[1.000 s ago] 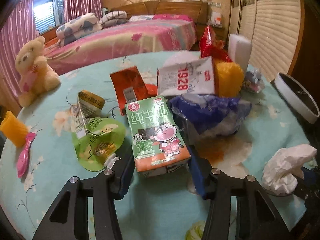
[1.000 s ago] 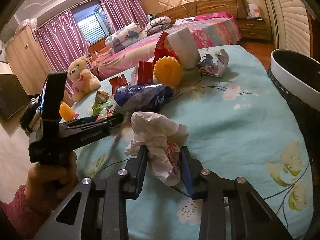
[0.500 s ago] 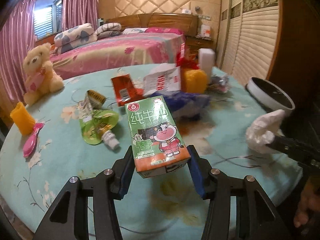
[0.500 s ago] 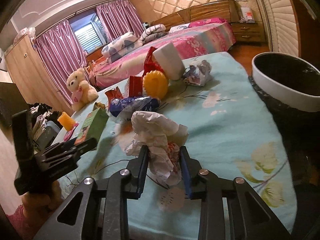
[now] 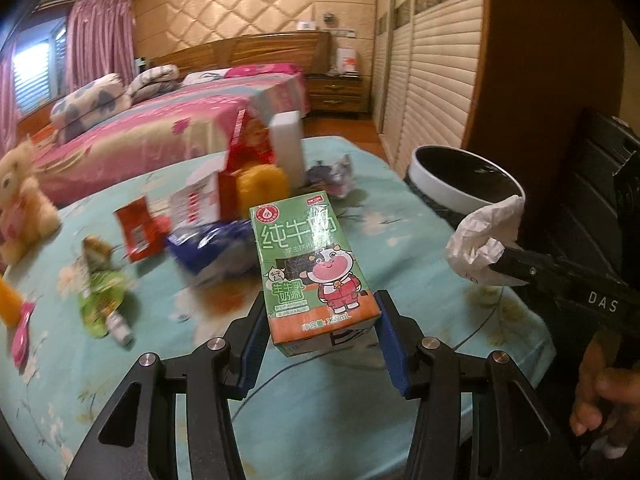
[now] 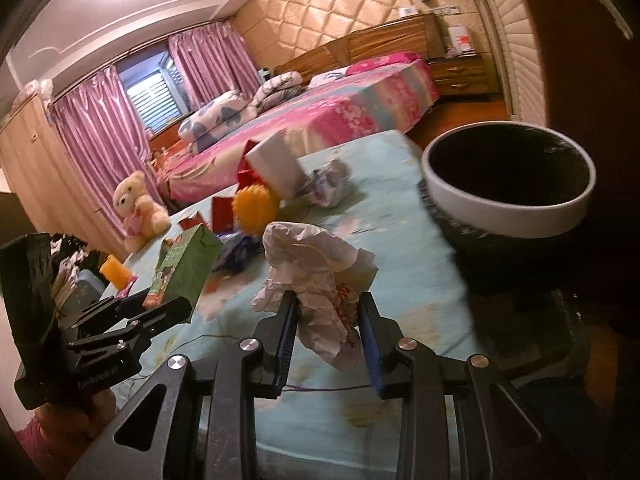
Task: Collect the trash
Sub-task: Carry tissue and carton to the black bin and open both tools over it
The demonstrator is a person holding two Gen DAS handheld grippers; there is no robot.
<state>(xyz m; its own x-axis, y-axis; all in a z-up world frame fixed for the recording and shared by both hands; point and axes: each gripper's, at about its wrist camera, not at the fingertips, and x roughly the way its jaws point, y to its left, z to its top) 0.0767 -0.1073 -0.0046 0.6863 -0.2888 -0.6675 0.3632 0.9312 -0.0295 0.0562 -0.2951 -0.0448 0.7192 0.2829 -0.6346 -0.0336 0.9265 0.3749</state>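
My left gripper (image 5: pixel 320 316) is shut on a green milk carton (image 5: pixel 312 264) with a cartoon cow, held above the table. In the right wrist view the same carton (image 6: pixel 184 264) shows at the left, in that gripper (image 6: pixel 160 304). My right gripper (image 6: pixel 328 320) is shut on a crumpled white tissue (image 6: pixel 316 276), lifted off the cloth. The left wrist view shows that tissue (image 5: pixel 484 244) at the right, near the bin. A white-rimmed bin with a black liner (image 6: pixel 508 200) stands past the table's right edge (image 5: pixel 464 184).
On the turquoise floral tablecloth (image 5: pixel 400 216) lie a blue wrapper (image 5: pixel 208 244), a red packet (image 5: pixel 136 232), a green pouch (image 5: pixel 100 304), a yellow ball (image 6: pixel 256 208), a white block (image 6: pixel 276 168) and a crumpled wrapper (image 6: pixel 328 184). A teddy bear (image 6: pixel 136 208) sits at the far left.
Both grippers have lifted and swung right with their loads. The carton has come off the table, and the bin now looms larger in both views.
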